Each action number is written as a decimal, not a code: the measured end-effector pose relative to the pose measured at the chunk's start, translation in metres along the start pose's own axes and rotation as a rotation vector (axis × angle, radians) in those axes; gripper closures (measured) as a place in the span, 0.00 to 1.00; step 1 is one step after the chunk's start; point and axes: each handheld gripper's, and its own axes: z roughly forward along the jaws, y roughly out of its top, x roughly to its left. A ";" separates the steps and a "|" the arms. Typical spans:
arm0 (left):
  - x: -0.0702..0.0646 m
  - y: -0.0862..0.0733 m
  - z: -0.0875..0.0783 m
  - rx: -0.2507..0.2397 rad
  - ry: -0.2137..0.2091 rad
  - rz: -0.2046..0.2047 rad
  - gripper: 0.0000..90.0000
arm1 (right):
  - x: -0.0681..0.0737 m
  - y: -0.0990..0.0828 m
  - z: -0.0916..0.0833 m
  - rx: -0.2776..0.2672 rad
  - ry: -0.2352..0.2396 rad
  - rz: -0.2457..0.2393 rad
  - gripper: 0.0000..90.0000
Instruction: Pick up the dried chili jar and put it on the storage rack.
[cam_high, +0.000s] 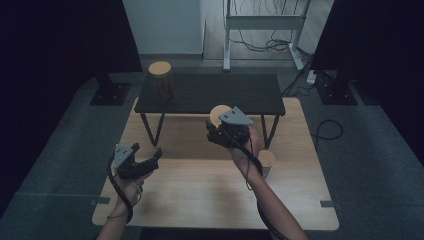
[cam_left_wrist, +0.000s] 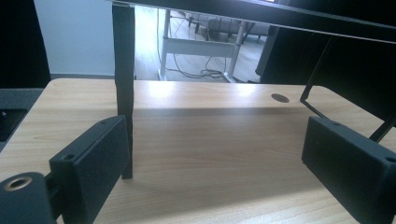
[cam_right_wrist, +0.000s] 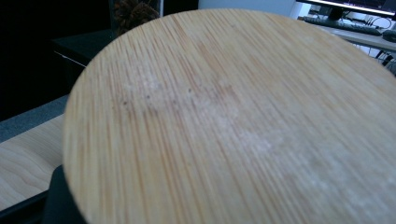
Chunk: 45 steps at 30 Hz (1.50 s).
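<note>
My right gripper is shut on a round bamboo lid, held in the air in front of the black shelf. In the right gripper view the lid's grained face is close up, with a dark jaw at the bottom left. A glass jar with a bamboo lid and brown contents stands on the shelf's left end; its brown contents show past the held lid. A second, light-topped jar stands on the table beside my right forearm. My left gripper hovers low over the table, open and holding nothing.
A low black shelf on thin legs stands across the back of the light wooden table. Behind the table are a white desk frame and cables on the floor. A cable hole sits in the tabletop.
</note>
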 end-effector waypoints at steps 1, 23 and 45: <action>0.000 0.000 0.000 0.001 -0.001 0.000 0.08 | 0.000 0.000 0.000 0.001 0.000 0.001 0.28; -0.001 0.000 0.000 0.002 -0.012 0.010 0.08 | -0.006 0.003 0.000 0.003 -0.024 0.000 0.28; -0.001 0.000 0.001 0.001 -0.014 0.006 0.08 | -0.010 0.004 0.003 0.020 -0.041 0.002 0.28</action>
